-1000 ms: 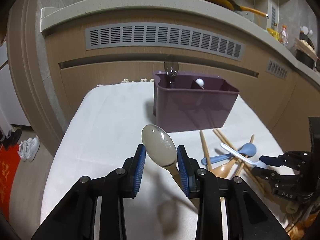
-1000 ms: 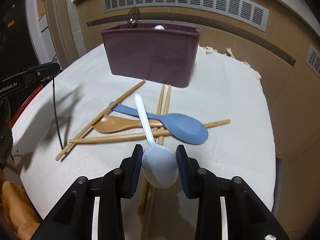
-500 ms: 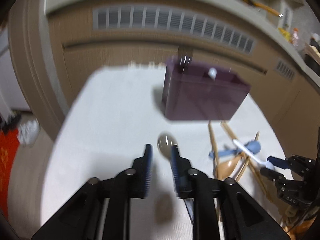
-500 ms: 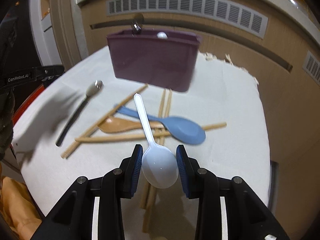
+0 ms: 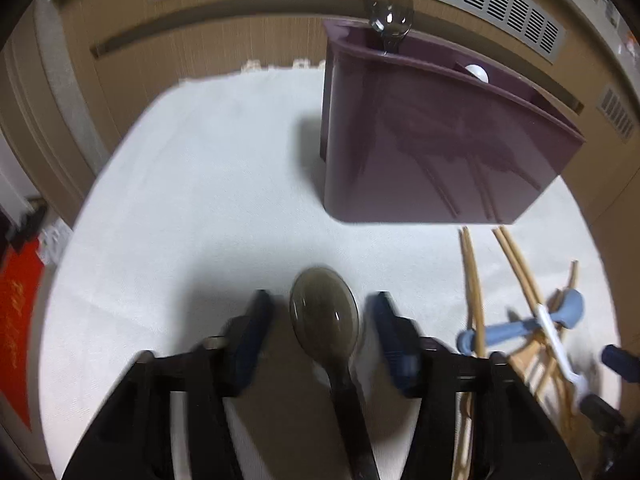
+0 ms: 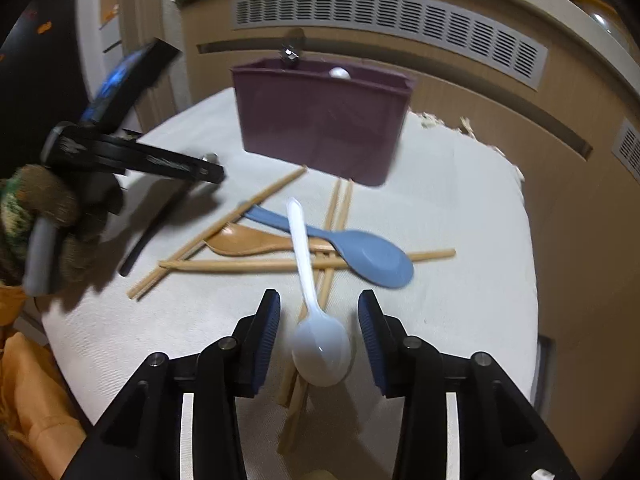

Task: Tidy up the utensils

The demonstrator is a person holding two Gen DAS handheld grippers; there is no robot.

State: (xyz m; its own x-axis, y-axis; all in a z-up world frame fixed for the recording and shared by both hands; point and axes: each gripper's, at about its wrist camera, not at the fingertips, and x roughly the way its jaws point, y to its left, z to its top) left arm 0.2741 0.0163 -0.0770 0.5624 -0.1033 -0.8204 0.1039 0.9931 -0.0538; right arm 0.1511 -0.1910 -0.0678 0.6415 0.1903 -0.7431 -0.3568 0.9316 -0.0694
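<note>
Both grippers have just been opening. The left gripper stands apart around the dark spoon, the right gripper apart around the white spoon. Both spoons lie loose on the cloth in front of the purple bin, apparently still to be filed there.

Purple plastic caddy smooth, semi-glossy. White woven cloth on tabletop matt. Grey translucent plastic spoon glossy. Light wooden chopsticks matt. White plastic spoon shiny.
</note>
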